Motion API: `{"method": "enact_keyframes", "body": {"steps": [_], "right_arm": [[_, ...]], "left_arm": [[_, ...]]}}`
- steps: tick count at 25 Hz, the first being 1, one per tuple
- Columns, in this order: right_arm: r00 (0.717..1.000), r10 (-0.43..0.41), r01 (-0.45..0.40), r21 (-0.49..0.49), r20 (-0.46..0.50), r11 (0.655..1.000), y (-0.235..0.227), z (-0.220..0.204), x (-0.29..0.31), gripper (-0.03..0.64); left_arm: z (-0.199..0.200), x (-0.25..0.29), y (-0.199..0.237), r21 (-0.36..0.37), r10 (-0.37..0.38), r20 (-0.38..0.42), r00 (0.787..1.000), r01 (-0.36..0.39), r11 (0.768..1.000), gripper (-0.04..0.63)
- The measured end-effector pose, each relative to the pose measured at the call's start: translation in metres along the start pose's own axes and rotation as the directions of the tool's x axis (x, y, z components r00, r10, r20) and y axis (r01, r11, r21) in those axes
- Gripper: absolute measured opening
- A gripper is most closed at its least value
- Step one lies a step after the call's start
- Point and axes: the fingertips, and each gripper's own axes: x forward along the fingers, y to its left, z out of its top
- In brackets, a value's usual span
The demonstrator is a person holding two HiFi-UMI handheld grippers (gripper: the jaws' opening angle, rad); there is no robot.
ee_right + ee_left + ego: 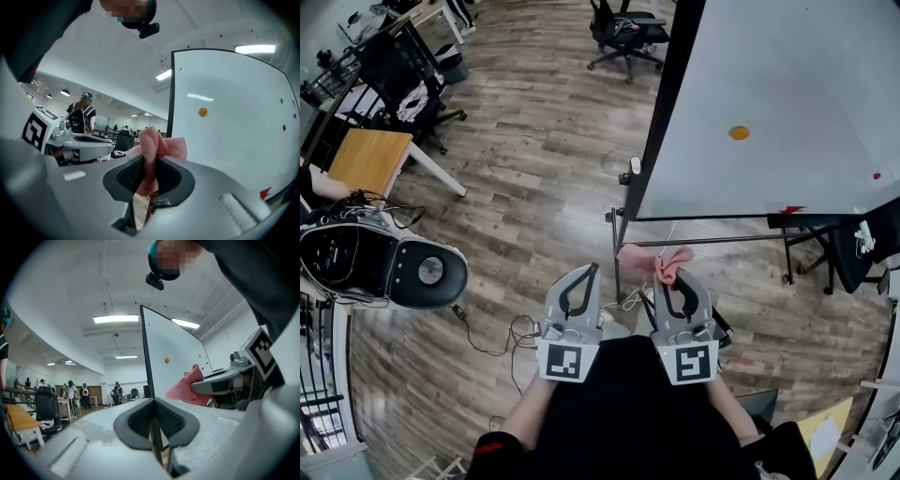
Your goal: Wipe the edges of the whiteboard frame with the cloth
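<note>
So as far as I can tell, no wiping is going on right now. The right gripper (673, 281) sits low in the middle of the head view with its jaws clamped on the pink cloth (652, 260). Its own view shows the cloth pinched right between the pads and bunching up above them. The left gripper (581, 277) is just beside it, lower centre-left, with its jaws pressed together on nothing.

The whiteboard (769, 94) fills the upper right of the head view. Its dark frame (667, 103) runs down the board's left side and along the bottom. The cloth hangs below the bottom left corner and looks clear of the frame, not touching any edge.

My read: the cloth is gripped and ready, and that's about it. I can't see anything that says an edge has been cleaned, so I'd count all the edges as left to do. The left and bottom edges are the nearest ones.
</note>
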Motion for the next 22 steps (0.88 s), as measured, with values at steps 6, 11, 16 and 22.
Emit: {"method": "enact_keyframes", "body": {"steps": [6, 11, 16, 22], "right_arm": [[0.998, -0.015, 0.014, 0.016, 0.063, 1.0, -0.001, 0.011, -0.005, 0.049], [0.991, 0.001, -0.001, 0.002, 0.133, 1.0, 0.001, 0.023, -0.011, 0.048], [0.984, 0.016, -0.013, -0.02, 0.175, 1.0, 0.006, 0.029, -0.015, 0.048], [0.982, 0.018, -0.018, -0.003, 0.187, 1.0, 0.005, 0.031, -0.016, 0.046]], "left_arm": [[0.024, -0.007, 0.0, 0.019, 0.01, 0.088, 0.996, -0.012, 1.0, 0.0], [0.034, -0.008, -0.006, 0.036, 0.01, 0.131, 0.991, -0.014, 0.999, 0.0], [0.036, -0.01, -0.008, 0.034, 0.028, 0.143, 0.989, -0.033, 0.999, 0.0], [0.035, -0.015, -0.004, 0.021, 0.067, 0.134, 0.989, -0.071, 0.997, 0.0]]}}
